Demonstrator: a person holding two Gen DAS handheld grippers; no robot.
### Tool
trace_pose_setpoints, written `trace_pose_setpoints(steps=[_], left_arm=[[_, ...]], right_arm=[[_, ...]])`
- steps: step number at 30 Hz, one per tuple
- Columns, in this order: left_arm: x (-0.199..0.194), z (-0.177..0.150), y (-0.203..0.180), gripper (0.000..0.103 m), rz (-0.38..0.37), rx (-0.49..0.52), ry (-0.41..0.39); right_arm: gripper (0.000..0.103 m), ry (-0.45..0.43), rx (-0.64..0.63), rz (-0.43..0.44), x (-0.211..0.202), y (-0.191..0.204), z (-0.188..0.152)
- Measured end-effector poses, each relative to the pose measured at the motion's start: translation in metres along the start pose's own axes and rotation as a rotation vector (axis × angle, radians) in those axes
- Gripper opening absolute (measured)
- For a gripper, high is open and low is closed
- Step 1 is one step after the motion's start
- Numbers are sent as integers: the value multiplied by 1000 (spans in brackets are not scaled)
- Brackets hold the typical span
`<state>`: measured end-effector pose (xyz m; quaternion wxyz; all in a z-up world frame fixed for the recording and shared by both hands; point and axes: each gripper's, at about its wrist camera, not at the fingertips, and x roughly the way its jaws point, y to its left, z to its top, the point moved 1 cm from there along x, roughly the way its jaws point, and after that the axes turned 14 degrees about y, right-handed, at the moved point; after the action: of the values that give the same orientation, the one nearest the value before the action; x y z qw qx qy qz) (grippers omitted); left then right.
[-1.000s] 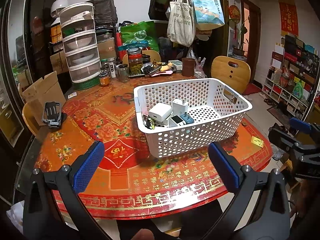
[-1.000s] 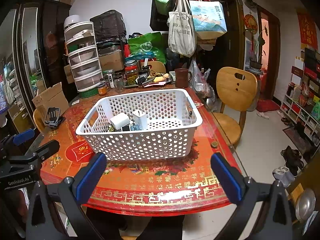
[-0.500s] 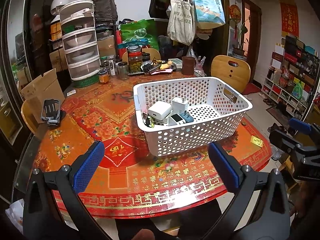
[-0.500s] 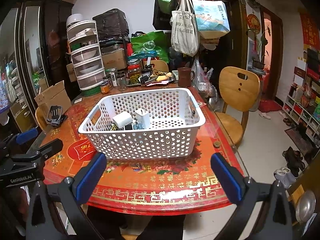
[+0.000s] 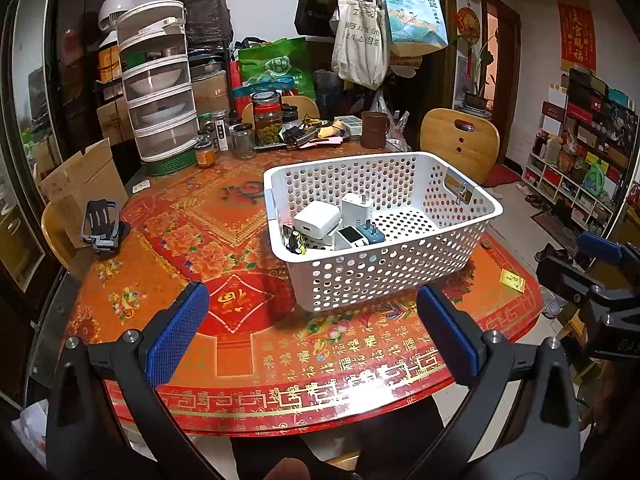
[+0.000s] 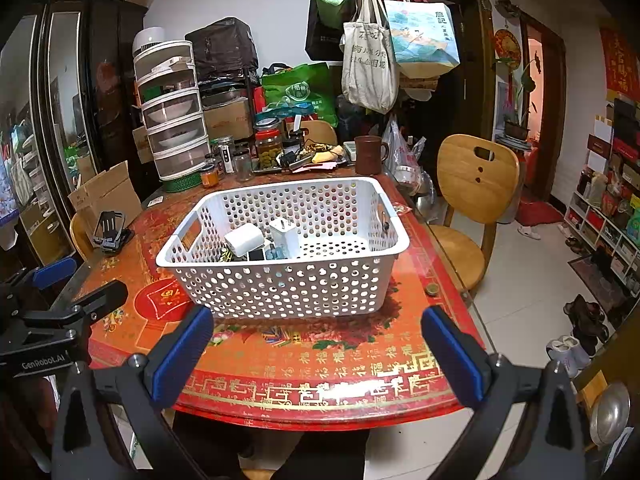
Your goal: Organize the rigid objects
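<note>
Your left gripper (image 5: 312, 332) and right gripper (image 6: 316, 344) both stand wide apart, holding nothing, above the near table (image 5: 168, 240) edge. The white perforated plastic basket (image 6: 288, 284) sits on it, white chargers (image 5: 316, 220) grouped in one corner

A white perforated plastic basket (image 5: 400, 264) was set upright on the table, at about 12 o'clock of the left wrist view. In the right wrist view the basket (image 6: 288, 288) was seen at 12 o'clock as well, with its long side facing the camera. Several small rigid objects were gathered in its near-left corner: a white cube charger (image 5: 316, 219) lying tilted, a taller white plug adapter (image 5: 357, 207) standing with its prongs upward at 3 o'clock of it, a blue-grey plug (image 5: 372, 234) at 5 o'clock of the cube, and a small black-and-yellow item (image 5: 295, 240) against the left wall. The rest of the basket floor was left bare.
</note>
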<state>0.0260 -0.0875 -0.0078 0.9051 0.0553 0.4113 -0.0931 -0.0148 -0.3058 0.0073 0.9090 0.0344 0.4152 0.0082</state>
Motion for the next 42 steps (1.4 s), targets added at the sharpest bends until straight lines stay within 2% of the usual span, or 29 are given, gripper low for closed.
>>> trace_pose_setpoints(steps=[42], left_arm=[[1, 0, -1, 102, 9, -3, -1]], right_arm=[[103, -5, -6, 4, -2, 0, 4]])
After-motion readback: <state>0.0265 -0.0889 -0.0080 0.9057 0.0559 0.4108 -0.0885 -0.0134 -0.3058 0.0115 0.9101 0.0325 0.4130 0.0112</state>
